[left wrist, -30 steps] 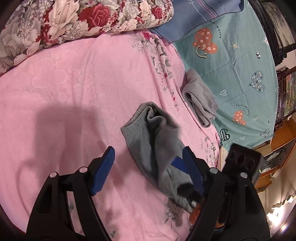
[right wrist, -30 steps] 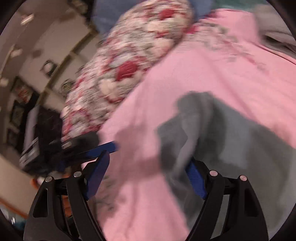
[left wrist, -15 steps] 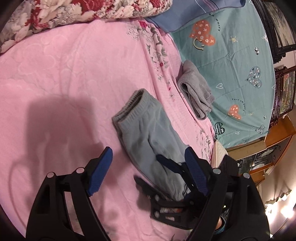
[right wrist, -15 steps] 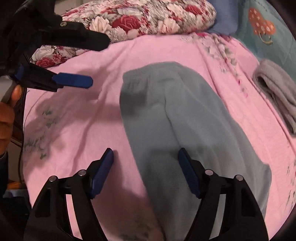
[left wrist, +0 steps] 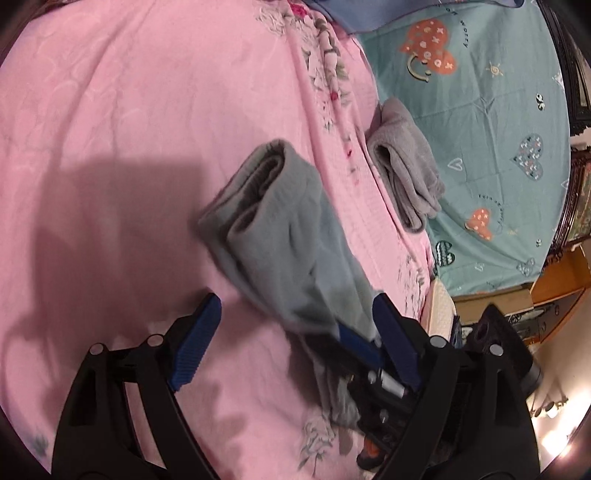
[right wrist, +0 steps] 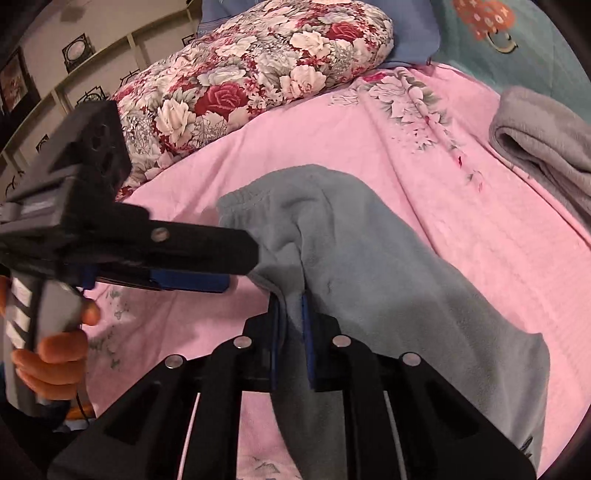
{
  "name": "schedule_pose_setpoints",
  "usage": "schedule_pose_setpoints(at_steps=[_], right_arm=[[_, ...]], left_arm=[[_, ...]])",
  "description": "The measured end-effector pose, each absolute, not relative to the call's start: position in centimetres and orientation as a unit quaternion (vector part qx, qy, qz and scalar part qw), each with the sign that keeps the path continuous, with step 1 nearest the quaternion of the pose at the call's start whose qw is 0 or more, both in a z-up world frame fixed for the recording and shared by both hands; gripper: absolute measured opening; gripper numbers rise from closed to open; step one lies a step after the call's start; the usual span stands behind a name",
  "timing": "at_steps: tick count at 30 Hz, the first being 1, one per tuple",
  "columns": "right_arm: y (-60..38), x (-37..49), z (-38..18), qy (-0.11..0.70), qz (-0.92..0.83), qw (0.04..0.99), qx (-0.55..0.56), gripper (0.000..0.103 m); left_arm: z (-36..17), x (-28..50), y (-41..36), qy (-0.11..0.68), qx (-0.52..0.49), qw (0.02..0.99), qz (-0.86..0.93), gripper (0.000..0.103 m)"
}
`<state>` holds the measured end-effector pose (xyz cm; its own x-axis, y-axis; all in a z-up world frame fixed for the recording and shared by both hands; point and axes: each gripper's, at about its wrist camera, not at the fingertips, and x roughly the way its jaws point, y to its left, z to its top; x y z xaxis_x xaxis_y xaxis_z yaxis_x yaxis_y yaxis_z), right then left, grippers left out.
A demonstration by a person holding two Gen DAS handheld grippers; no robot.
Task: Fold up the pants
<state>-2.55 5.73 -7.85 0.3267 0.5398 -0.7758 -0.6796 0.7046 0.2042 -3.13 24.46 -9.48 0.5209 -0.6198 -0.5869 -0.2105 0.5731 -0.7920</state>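
Grey-blue fleece pants (left wrist: 280, 229) lie folded lengthwise on the pink blanket (left wrist: 147, 129), waistband end pointing away. My right gripper (right wrist: 291, 314) is closing, and its blue pads pinch a raised fold of the pants (right wrist: 369, 266) at the near left edge. In the left wrist view the right gripper (left wrist: 356, 341) grips the pants' near end. My left gripper (left wrist: 295, 325) stands wide with its jaws still opening. The pants' near end lies by its right finger, but the pads do not press on it. The left gripper (right wrist: 240, 267) comes in from the left in the right wrist view.
A second folded grey garment (left wrist: 406, 173) lies to the right where the pink blanket meets a teal heart-print sheet (left wrist: 480, 110). A floral quilt (right wrist: 258, 74) and a blue pillow (right wrist: 413, 33) lie at the far end. Wooden furniture (left wrist: 554, 288) stands beyond the bed's right edge.
My right gripper has gone from wide open over the pants to shut on their near edge, bunching the fabric up. The left gripper has moved in closer to the pants.
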Motion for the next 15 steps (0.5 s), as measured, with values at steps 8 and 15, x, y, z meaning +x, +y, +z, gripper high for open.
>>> schedule_pose_setpoints(at_steps=[8, 15], right_arm=[[5.7, -2.9, -8.2, 0.454, 0.384, 0.801, -0.066, 0.016], [-2.5, -5.1, -3.7, 0.41, 0.384, 0.827, 0.014, 0.055]], left_arm=[[-10.0, -0.3, 23.3, 0.476, -0.399, 0.774, -0.122, 0.011], [-8.9, -0.5, 23.2, 0.454, -0.376, 0.799, -0.119, 0.009]])
